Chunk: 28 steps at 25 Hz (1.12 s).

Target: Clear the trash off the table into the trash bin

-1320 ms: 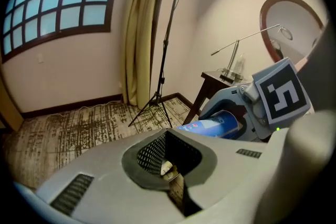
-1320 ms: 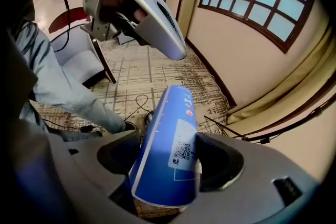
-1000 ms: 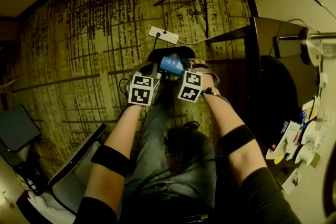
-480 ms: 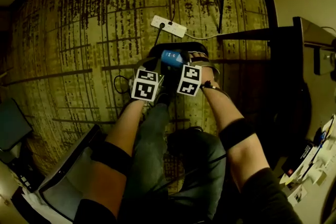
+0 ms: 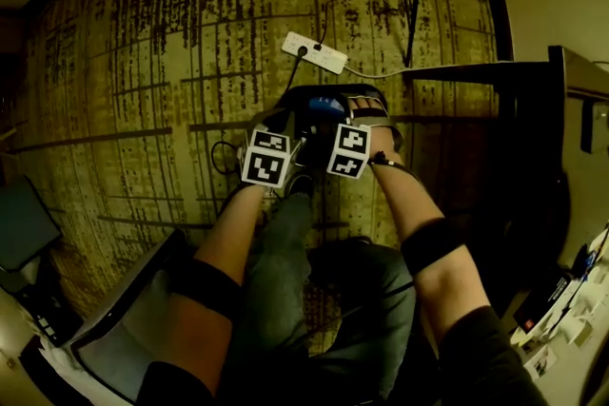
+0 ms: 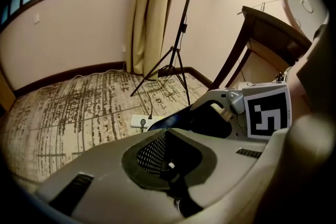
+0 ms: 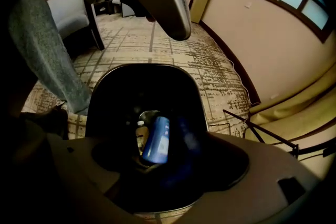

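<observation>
Blue can [image 7: 156, 140] in black trash bin [image 7: 113, 96]

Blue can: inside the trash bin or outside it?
Inside. The right gripper view shows the blue can tilted, down within the black trash bin. Whether it rests on the bottom, cannot tell.

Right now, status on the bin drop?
Left gripper shut, empty. Right gripper jaws just opening, blue can loose between them, in the bin opening. Nothing in the way.
</observation>
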Tool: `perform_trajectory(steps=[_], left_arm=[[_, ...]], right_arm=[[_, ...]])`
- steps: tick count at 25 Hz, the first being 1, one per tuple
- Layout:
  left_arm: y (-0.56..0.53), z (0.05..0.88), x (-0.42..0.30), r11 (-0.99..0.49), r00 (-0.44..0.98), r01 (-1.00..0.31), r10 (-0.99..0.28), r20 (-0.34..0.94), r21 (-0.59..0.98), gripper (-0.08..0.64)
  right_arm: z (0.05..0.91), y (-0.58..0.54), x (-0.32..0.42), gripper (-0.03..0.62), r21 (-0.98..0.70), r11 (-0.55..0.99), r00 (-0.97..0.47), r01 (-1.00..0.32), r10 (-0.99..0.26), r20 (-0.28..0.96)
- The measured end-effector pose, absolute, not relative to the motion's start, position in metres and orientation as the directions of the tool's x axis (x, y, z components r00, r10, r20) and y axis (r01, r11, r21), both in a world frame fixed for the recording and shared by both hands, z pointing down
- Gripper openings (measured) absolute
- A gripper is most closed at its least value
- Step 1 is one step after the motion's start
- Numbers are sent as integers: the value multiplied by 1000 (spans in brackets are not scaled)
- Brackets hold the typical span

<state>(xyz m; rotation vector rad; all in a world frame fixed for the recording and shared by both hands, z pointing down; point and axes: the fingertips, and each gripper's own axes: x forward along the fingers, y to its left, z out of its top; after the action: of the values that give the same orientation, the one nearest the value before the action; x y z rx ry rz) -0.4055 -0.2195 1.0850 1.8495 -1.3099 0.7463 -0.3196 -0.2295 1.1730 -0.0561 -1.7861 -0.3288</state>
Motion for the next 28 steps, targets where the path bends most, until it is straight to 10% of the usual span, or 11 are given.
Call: perform_trajectory(steps=[8, 16, 28], left_arm=[[-208, 1022, -396, -210, 312, -949, -513, 800, 236, 0], [-191, 861, -370, -236, 324, -944, -538, 778, 230, 0], [-175, 635, -322, -359, 349, -924, -655, 670, 131, 0]], right_arm=[[1091, -225, -311, 354, 195, 975, -284, 103, -159, 946], [898, -219, -286, 31, 224, 953, -366, -204, -287, 886], [642, -190, -222, 12, 155, 817, -455, -555, -454, 766]])
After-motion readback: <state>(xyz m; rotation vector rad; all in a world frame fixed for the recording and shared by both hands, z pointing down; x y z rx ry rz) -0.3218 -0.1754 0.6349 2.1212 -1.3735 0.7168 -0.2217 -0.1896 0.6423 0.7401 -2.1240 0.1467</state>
